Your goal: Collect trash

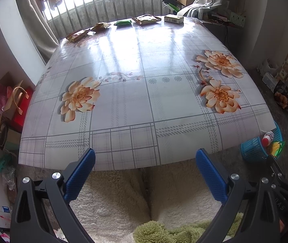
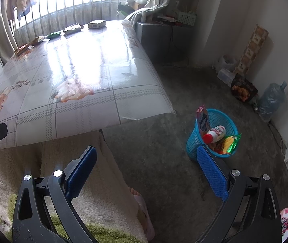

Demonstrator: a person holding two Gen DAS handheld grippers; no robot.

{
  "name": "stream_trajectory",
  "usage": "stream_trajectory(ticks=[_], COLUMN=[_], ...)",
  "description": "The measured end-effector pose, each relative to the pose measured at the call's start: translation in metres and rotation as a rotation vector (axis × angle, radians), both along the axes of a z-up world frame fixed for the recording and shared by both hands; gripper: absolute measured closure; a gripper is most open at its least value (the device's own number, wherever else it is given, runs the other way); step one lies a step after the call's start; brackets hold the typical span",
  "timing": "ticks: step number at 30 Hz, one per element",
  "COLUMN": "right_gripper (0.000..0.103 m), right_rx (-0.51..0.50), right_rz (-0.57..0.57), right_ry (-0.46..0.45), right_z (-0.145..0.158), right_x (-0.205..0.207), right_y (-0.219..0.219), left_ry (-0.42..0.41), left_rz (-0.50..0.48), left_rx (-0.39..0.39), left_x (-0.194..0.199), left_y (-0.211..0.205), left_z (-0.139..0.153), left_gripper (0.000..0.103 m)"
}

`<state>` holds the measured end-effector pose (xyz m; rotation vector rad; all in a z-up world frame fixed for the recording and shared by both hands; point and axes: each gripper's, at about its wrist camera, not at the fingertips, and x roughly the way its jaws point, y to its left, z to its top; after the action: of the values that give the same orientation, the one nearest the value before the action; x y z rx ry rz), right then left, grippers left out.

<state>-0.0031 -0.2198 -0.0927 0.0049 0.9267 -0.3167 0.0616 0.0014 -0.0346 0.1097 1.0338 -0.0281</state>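
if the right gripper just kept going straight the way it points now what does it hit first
Probably bare floor: the open right gripper aims between the table edge and the blue basket, which sits beside its right finger. Depth is unclear.

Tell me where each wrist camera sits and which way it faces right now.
Left wrist: behind the open left tool, at the table's near edge, facing the far-edge wrappers; fleece-covered lap below.
Right wrist: behind the open right tool, angled toward the floor and the blue basket; a foot shows.
Shared: table, wrappers, basket.
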Motion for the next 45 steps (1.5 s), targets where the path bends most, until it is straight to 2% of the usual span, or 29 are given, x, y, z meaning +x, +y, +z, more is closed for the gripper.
stream_trajectory(ticks=[45], right_gripper=[0.008], right_rx=[-0.003], right_rz=[0.010], right_ry=[-0.005], right_z=[0.0012], right_x=[0.0012], right_y=[0.0001], left_ry=[-0.005], left_rz=[0.004], left_rx=[-0.008], left_x=[-0.0022], left_y=[0.0010], left_z=[0.0026], left_gripper=[0.006])
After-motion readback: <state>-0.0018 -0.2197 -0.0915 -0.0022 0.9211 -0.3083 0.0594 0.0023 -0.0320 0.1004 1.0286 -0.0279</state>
